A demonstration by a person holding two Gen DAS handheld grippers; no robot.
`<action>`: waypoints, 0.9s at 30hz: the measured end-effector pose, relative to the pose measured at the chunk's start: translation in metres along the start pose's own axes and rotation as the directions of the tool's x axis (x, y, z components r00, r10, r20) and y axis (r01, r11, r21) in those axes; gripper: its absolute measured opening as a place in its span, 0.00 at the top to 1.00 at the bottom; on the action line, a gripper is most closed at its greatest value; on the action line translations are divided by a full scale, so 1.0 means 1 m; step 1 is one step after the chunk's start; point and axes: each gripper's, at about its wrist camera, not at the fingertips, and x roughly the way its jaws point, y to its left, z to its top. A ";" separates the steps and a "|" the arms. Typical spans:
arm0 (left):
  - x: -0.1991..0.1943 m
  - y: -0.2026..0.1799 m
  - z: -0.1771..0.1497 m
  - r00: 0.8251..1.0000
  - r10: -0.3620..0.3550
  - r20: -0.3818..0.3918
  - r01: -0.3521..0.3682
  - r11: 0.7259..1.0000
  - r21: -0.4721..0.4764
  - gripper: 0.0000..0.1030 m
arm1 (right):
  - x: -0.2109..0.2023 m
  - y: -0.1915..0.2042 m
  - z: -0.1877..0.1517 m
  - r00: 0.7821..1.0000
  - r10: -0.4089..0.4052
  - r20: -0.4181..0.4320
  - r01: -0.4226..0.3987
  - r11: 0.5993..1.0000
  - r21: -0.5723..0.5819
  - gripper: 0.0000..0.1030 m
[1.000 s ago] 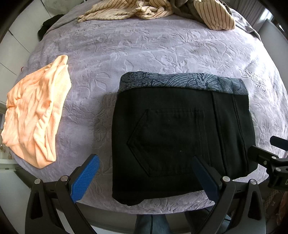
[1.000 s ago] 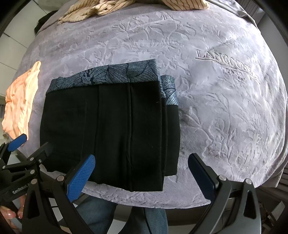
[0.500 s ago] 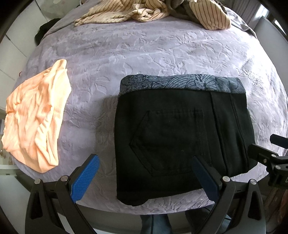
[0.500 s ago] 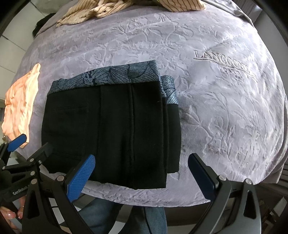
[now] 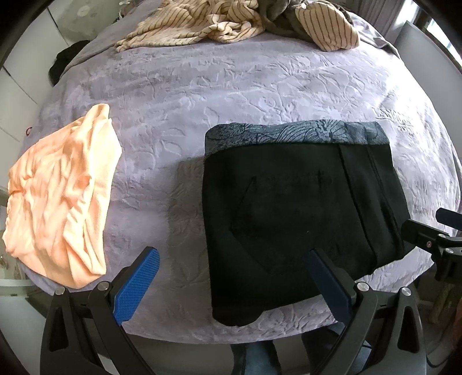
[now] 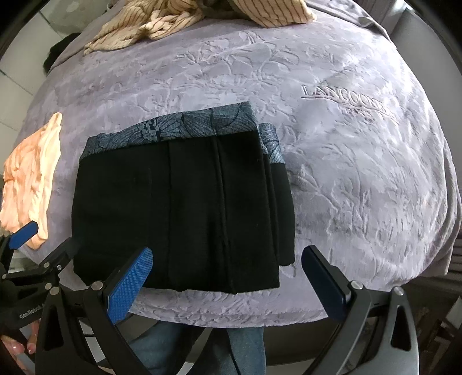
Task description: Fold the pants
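Observation:
The black pants (image 5: 294, 213) lie folded into a compact rectangle on the lilac bedspread (image 5: 231, 95), with a blue-grey patterned waistband along the far edge and a back pocket facing up. In the right wrist view the same pants (image 6: 179, 207) show several stacked layers at their right side. My left gripper (image 5: 231, 284) is open, hovering above the near edge of the bed, its right finger over the pants' near part. My right gripper (image 6: 228, 281) is open too, above the pants' near edge, holding nothing.
A crumpled peach garment (image 5: 60, 199) lies at the bed's left edge. Striped beige clothing (image 5: 236, 23) is heaped at the far side. Embossed lettering (image 6: 346, 101) marks the bedspread right of the pants. A person's jeans-clad legs (image 6: 202, 346) stand at the near edge.
Both grippers have drawn back and up slightly, so the pants sit a little farther off in both views. The pants have not moved on the bed.

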 end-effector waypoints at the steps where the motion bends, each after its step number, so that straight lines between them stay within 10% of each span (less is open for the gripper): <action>1: 0.000 0.001 -0.001 1.000 -0.002 0.001 0.002 1.000 0.002 0.00 | 0.000 0.001 -0.003 1.000 -0.001 0.002 0.001 1.000 0.010 0.00; 27: -0.003 -0.015 0.001 0.997 0.071 -0.023 -0.073 0.990 -0.118 0.00 | 0.012 -0.012 0.009 0.998 0.054 -0.022 -0.056 0.995 -0.083 0.00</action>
